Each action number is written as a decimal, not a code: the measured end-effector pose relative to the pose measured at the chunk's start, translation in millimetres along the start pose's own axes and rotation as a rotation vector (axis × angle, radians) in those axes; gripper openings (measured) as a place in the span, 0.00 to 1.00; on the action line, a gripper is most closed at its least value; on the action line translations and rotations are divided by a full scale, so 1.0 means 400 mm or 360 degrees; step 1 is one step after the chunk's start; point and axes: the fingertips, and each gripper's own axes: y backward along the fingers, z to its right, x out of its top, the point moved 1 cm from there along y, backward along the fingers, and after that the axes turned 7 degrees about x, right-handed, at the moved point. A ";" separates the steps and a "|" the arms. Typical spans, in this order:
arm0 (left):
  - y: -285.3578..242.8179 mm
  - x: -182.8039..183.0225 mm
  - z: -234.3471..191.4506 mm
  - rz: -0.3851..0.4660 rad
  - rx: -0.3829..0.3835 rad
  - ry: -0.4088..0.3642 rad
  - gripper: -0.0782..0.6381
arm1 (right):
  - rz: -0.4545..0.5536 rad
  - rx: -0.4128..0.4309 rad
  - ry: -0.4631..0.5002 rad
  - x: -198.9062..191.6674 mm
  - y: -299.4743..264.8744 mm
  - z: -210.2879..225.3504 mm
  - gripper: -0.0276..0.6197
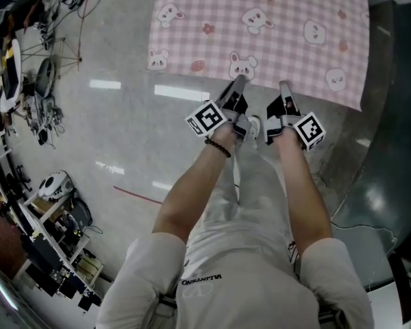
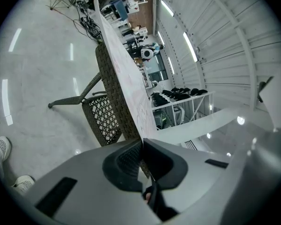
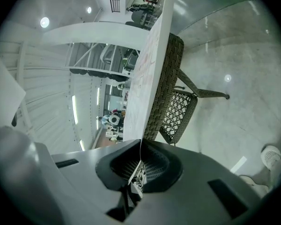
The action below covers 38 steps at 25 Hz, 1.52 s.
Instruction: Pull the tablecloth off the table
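You have both tools clenched on the tablecloth [image 1: 260, 26], which lies spread flat over the table [image 2: 107, 81] and hides its whole top. The left gripper [image 1: 238, 82] and the right gripper [image 1: 283, 86] bite the hem on the side of the table nearest you, close together near the middle of that edge. In each gripper view the jaws are pressed together with the thin sheet running out from between them.

Two grips set side by side look meant to draw the cloth evenly toward you, so it does not swing round one corner. Both tools point nearly level with the tabletop, which suits a drag along the surface more than a lift.

Mind the table's woven rim directly under the hem, since the cloth has to ride over it as it comes. Nothing stands on the part of the cloth that shows.

The floor [image 1: 123, 136] on your side of the table gives room to draw back. Your shoes [image 1: 252, 127] stand just beside the table's near edge. The cluttered racks [image 1: 48, 252] sit well apart to the table's left. A dark platform [image 1: 390, 170] curves in close on the table's right, so a straight backward pull looks like the safest line.
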 end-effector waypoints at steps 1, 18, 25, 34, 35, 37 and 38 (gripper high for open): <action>0.001 0.000 0.000 0.0001 -0.0001 0.0000 0.11 | -0.0002 0.0001 0.0002 0.000 0.001 0.000 0.06; 0.011 0.000 0.019 -0.0013 -0.0046 0.0012 0.11 | 0.0054 0.0009 0.0025 0.004 0.009 -0.005 0.06; 0.002 0.000 0.008 -0.0043 -0.0066 -0.0010 0.11 | 0.0076 0.0029 0.0015 0.000 0.001 -0.002 0.06; -0.009 -0.010 -0.024 -0.0063 -0.0058 -0.0019 0.11 | 0.0080 0.0018 0.0015 -0.002 -0.001 0.032 0.06; -0.007 -0.009 -0.017 -0.0068 -0.0055 -0.0018 0.11 | 0.0079 0.0013 0.0016 -0.001 -0.001 0.024 0.06; 0.000 0.000 0.013 -0.0078 -0.0049 -0.0012 0.11 | 0.0071 -0.0003 0.0022 0.004 0.002 -0.007 0.06; 0.003 0.005 0.030 -0.0082 -0.0047 -0.0008 0.11 | 0.0065 -0.0009 0.0026 0.009 0.002 -0.024 0.06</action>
